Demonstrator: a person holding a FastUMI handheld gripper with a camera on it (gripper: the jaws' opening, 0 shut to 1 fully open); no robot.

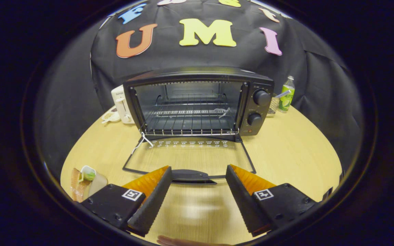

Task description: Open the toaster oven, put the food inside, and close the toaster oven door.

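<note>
A black toaster oven (197, 102) stands on the round wooden table (296, 153), beyond my fingers. Its glass door (188, 157) is folded down flat onto the table, and the door handle (193, 176) lies just ahead of my fingertips. Inside, a wire rack (190, 119) shows with nothing on it. The food (86, 182), a sandwich-like piece with a green and white bit on top, lies on the table left of my left finger. My gripper (198, 174) is open, with nothing but bare table between its fingers.
Left of the oven stand a white appliance (121, 104) and a small white dish (110, 117). To the oven's right are a green bottle (286, 94) and a small wire basket (274, 104). A fingertip of a person's hand (180, 241) shows below my fingers.
</note>
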